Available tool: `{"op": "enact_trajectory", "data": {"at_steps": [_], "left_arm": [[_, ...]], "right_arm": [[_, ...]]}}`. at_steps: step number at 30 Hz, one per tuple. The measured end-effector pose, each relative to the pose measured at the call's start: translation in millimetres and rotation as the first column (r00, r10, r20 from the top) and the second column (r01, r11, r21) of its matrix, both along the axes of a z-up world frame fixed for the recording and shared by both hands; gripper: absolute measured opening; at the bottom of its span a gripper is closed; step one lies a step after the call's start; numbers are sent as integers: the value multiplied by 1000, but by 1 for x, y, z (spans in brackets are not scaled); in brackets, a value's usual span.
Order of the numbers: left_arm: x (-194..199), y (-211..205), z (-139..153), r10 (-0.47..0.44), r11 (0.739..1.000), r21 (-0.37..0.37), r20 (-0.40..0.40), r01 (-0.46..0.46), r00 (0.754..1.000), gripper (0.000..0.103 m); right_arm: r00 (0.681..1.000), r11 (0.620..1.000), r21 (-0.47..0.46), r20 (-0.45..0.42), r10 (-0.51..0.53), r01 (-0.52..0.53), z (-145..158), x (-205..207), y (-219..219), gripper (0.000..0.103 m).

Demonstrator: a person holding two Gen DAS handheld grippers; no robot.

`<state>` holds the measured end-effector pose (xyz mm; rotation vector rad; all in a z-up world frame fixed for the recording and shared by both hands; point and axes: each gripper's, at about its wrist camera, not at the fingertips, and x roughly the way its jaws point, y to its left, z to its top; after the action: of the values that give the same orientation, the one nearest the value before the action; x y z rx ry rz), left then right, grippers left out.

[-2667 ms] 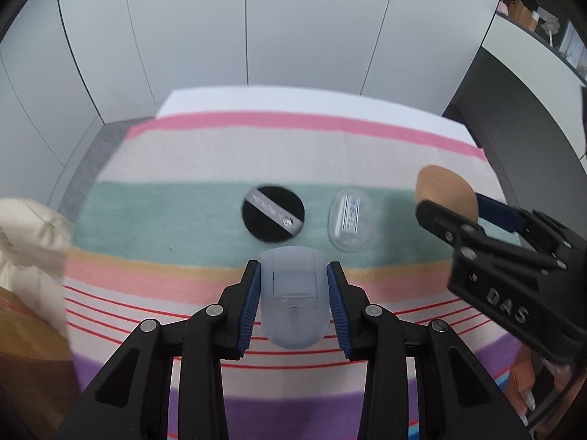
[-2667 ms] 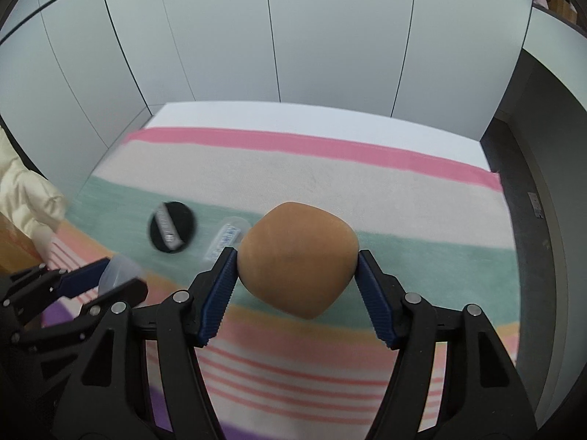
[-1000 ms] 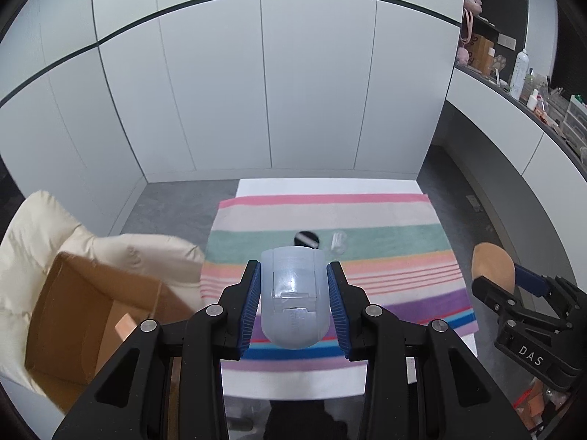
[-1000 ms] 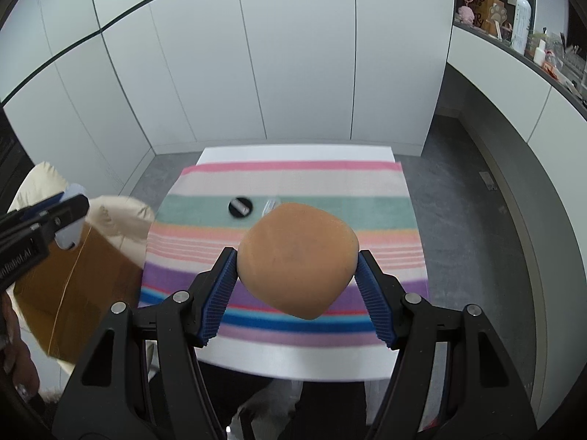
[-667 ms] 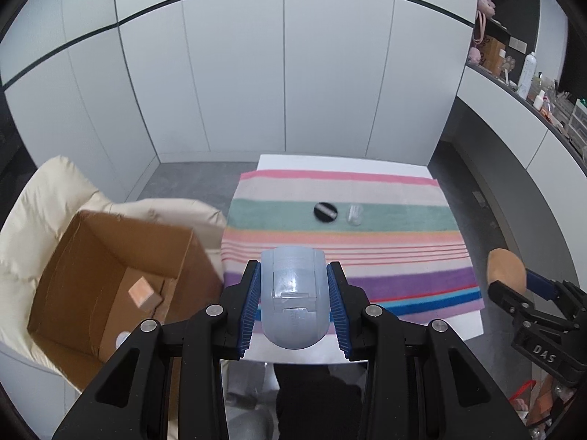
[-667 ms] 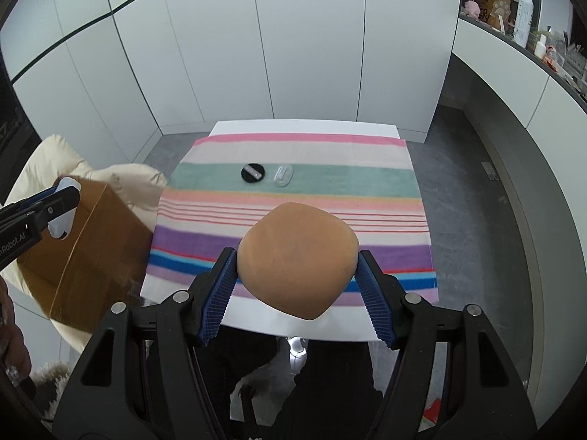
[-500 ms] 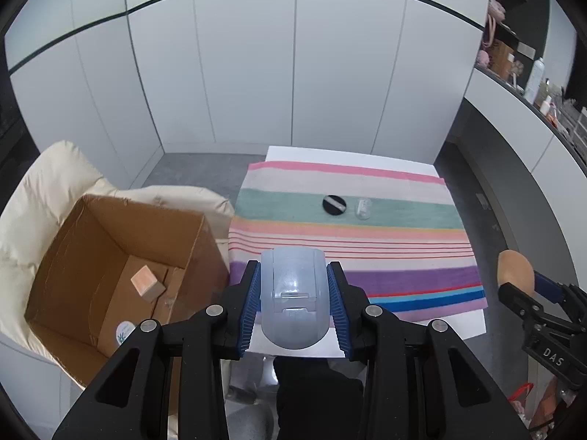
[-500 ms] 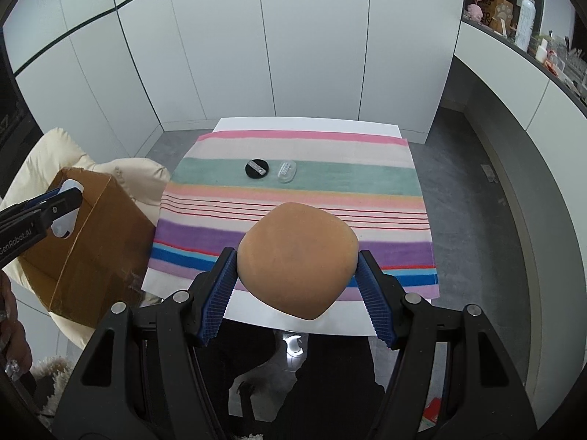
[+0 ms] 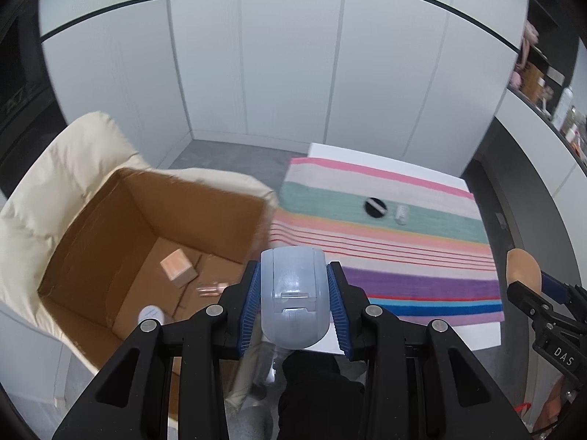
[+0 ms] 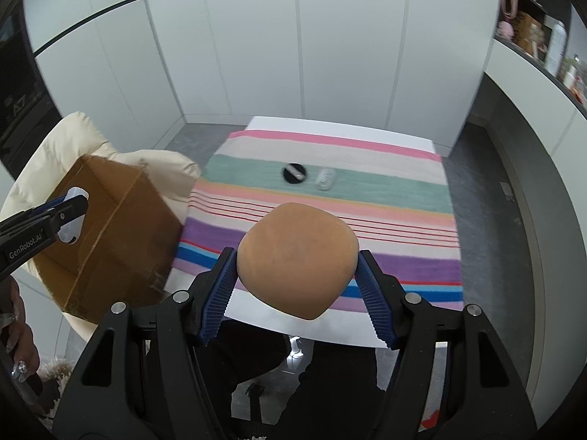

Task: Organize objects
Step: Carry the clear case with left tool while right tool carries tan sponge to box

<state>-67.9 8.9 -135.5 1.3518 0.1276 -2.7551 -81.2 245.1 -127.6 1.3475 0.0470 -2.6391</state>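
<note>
We are in the transfer step: both grippers carry a load away from the table [image 9: 477, 341] toward the box [image 9: 110, 220].

Left gripper [image 9: 293, 304]: its blue pads pinch a grey-blue case [image 9: 291, 300] from both sides, and the case stands lengthwise between the jaws. The open box lies ahead and to the left of this gripper, below it, resting on a cream cushion [image 9: 47, 168]. Inside the box we see a small pink block [image 9: 177, 266], a thin pinkish item and a white round item; what these two are we cannot tell.

Right gripper [image 10: 297, 286]: its pads clamp a tan sponge [image 10: 297, 260], which bulges well above the jaws. From this gripper the box [image 10: 110, 227] sits to the left, with the left gripper [image 10: 69, 212] between the two.

Two items are not yet collected: a black disc [image 10: 293, 173] and a clear case [image 10: 324, 179], side by side on the green stripe of the cloth [image 10: 367, 220], far ahead of both grippers.

Next move, in our judgement: we bring the left gripper over the box opening, clear of the near wall, lower it and spread the jaws. The right gripper follows once the left one clears the opening. The sponge is soft and may cling to one pad on release.
</note>
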Motion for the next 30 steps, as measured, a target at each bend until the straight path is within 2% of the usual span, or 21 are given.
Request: {"op": "enact_trajectory", "data": {"at_steps": [7, 13, 19, 25, 30], "left_arm": [[14, -57, -6, 125, 992, 5, 6, -125, 992, 37], [26, -106, -13, 232, 973, 6, 18, -232, 973, 37], [37, -148, -20, 314, 949, 3, 34, -314, 949, 37], [42, -188, -31, 383, 923, 4, 52, -384, 922, 37], [44, -208, -40, 410, 911, 19, 69, -412, 909, 37]], "right_arm": [[994, 994, -2, -1, 111, -111, -3, -12, -57, 68], [971, 971, 4, -12, 238, -238, -3, -18, -123, 68], [926, 926, 7, -7, 378, -378, -9, -20, -197, 68], [867, 867, 6, 1, 499, -499, -17, -13, -263, 68], [832, 832, 18, 16, 554, -554, -25, -4, -295, 68]]}}
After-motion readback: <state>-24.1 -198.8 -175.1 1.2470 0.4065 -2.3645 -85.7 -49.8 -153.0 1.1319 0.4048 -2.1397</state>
